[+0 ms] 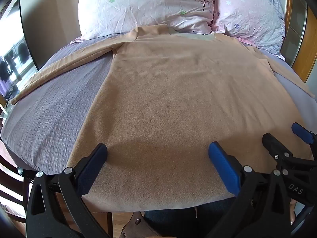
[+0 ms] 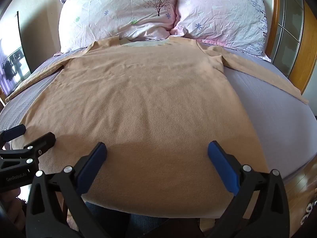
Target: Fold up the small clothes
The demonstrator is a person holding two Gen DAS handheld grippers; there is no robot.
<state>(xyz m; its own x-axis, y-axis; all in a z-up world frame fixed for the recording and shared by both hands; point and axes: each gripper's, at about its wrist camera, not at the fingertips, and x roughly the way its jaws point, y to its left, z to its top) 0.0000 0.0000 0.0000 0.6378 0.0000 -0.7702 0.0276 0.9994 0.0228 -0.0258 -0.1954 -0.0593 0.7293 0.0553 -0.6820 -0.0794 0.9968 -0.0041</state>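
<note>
A tan long-sleeved shirt [image 1: 178, 91] lies flat on the bed, collar toward the pillows, both sleeves spread out to the sides; it also shows in the right wrist view [image 2: 142, 99]. My left gripper [image 1: 157, 150] is open and empty, hovering over the shirt's near hem on its left half. My right gripper [image 2: 157, 150] is open and empty over the hem's right half. Each gripper shows in the other's view: the right gripper [image 1: 283, 136] at the right edge, the left gripper [image 2: 33, 132] at the left edge.
The bed has a grey-purple cover [image 1: 49, 115] [image 2: 277, 119]. Two floral pillows [image 1: 146, 6] [image 2: 220, 10] lie behind the collar. A wooden headboard frame [image 2: 309, 45] stands at the right. A window and hanging clothes [image 1: 11, 63] are at the left.
</note>
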